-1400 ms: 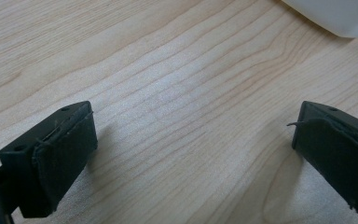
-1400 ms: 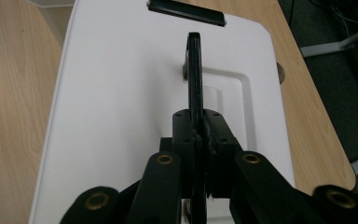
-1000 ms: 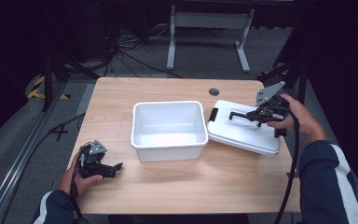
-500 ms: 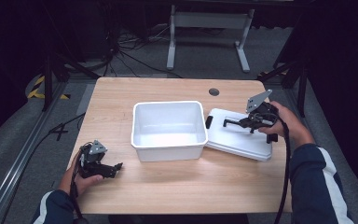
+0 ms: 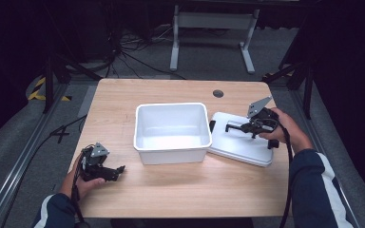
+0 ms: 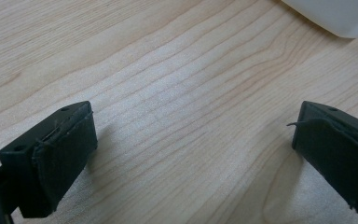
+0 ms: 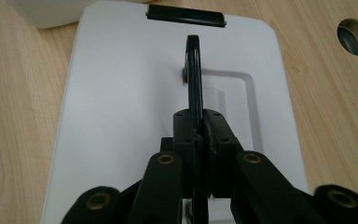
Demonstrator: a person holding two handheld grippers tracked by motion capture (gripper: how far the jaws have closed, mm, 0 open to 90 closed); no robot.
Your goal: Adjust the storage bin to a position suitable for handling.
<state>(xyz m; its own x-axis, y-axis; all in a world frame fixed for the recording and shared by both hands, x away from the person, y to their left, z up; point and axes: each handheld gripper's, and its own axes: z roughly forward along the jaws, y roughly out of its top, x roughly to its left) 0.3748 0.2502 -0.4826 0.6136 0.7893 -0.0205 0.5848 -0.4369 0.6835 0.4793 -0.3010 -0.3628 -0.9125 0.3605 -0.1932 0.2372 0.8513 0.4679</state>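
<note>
A: Where was the flat white plastic lid?

B: It lay on the light wooden tabletop, just right of the open white rectangular plastic tub, touching or nearly touching the tub's side. A black clip sat at its far edge in the right gripper view.

A: And the right tool?

B: Its jaws were pressed together on the lid's thin black upright handle, which stood on edge between the pads, above the lid's middle.

A: The left tool?

B: It rested low on the tabletop near the front left corner, well apart from the tub. Its jaws stood wide apart with bare wood between them.
</note>
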